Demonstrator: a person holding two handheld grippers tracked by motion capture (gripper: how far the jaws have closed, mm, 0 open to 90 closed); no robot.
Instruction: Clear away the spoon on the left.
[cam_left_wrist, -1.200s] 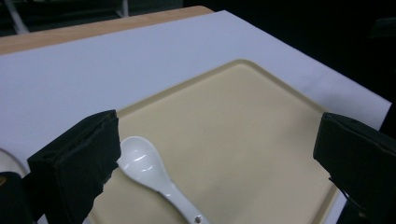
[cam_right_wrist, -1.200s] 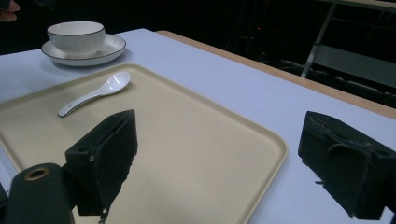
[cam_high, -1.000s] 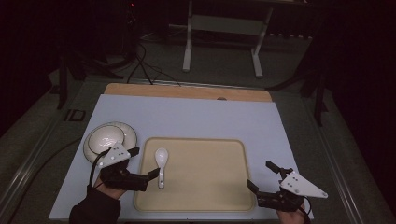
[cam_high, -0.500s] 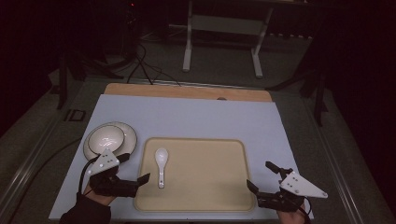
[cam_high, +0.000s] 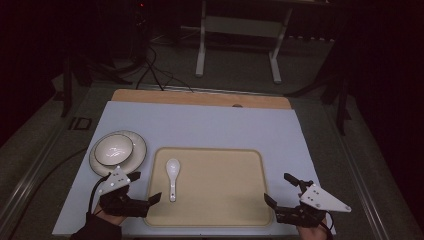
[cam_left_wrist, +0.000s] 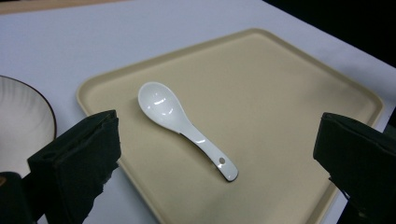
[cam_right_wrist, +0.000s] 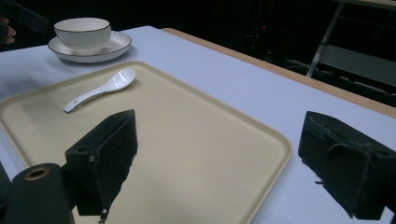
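On the table (cam_high: 210, 125), a light blue-grey surface with a wooden strip along its far edge, a beige tray (cam_high: 225, 185) lies near the person's side. A white spoon (cam_high: 172, 177) rests flat on the tray's left part, bowl toward the far edge and handle toward the person; in the left gripper view the spoon (cam_left_wrist: 184, 126) has a dark-tipped handle with a small hole, and it touches nothing but the tray (cam_left_wrist: 289, 107). Just off the tray's far left corner stands a white bowl (cam_high: 114, 148) on a white plate (cam_high: 135, 155), both dark-rimmed; in the right gripper view the bowl (cam_right_wrist: 82, 31) sits upright in the middle of the plate (cam_right_wrist: 114, 46), beyond the spoon (cam_right_wrist: 100, 89).

At the tray's near left corner the left tongs (cam_high: 145, 192) are held low by a hand (cam_high: 112, 215), jaws spread wide with nothing between them; one jaw tip reaches over the tray's left edge, well short of the spoon. At the tray's near right corner the right tongs (cam_high: 280, 192) are likewise spread and empty, held by the other hand (cam_high: 312, 231), with one jaw beside the tray's right edge. In the right gripper view the jaws straddle that corner of the tray (cam_right_wrist: 196, 144).
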